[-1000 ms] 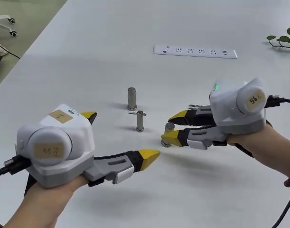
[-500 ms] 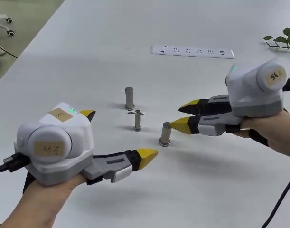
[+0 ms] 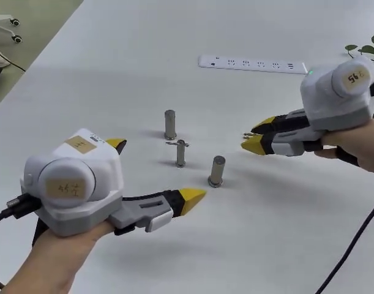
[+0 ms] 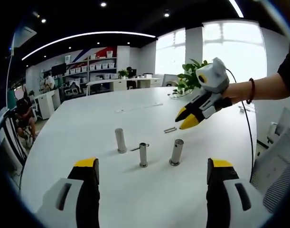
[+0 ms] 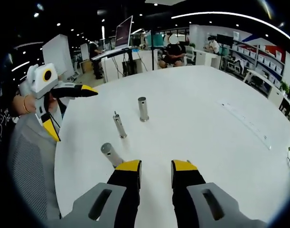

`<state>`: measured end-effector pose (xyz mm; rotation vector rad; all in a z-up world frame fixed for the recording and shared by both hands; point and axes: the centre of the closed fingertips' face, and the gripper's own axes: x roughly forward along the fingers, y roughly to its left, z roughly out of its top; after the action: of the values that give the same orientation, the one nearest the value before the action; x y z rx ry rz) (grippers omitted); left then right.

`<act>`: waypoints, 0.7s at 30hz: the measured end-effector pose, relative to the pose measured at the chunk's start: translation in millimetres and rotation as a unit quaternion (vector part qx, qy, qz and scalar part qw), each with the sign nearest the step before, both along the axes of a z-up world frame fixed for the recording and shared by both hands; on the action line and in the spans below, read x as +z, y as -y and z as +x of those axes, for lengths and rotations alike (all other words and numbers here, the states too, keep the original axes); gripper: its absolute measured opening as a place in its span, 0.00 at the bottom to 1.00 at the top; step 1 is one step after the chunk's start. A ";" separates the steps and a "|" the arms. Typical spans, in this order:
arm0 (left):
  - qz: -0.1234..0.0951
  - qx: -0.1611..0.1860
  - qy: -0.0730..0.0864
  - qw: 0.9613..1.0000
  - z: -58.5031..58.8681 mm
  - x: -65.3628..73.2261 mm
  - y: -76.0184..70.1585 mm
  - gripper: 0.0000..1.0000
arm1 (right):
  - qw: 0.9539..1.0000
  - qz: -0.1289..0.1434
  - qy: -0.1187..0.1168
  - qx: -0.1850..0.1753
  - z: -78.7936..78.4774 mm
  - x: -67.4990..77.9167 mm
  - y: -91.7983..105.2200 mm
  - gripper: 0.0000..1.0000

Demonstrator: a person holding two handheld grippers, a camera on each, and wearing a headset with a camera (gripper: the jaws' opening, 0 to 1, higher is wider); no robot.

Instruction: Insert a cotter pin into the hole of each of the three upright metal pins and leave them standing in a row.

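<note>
L gripper [image 3: 155, 171] sits low at near-left, jaws wide apart, nothing btwn them. Ahead of its tips, within the span of the two jaws, 3 metal pins stand upright in a slanted row on the white table [image 3: 248, 245]: far pin [image 3: 169, 124], middle pin [image 3: 181, 153] and near pin [image 3: 216, 171], each apart from the next. The middle pin has a cotter pin [image 3: 173, 144] crosswise through its upper end. Far and near pins show plain round tops.

R gripper [image 3: 258, 136] is off to the right of the row, held above the table. Its jaws are nearly together w/ a narrow gap, nothing seen in it. In the right gripper view the near pin sits just ahead and left of the left jaw tip. It comes first on the line to the middle and far pins.

A loose cotter pin [image 4: 170, 129] lies flat on the table just beyond the R tips, apart from the near pin. In the left gripper view the R gripper comes in from the right, tips pointing down-left over that loose pin.

Around: power strip [image 3: 252, 64] well beyond the row, plant leaves [image 3: 365, 50] at far right, black cable [image 3: 352, 257] trailing on the R side. Bg in the gripper views: office desks, shelves, seated people.
</note>
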<state>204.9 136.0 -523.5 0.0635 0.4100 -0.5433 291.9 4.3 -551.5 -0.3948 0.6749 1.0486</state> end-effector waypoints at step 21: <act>0.003 0.000 -0.002 1.000 1.2 -1.7 -3.0 0.91 | 0.994 -0.104 -0.019 -0.032 39.2 -50.0 37.5 0.13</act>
<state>206.0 139.0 -525.1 0.0683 0.4146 -0.5426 331.1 -33.3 -601.6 -0.5304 0.8290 0.9293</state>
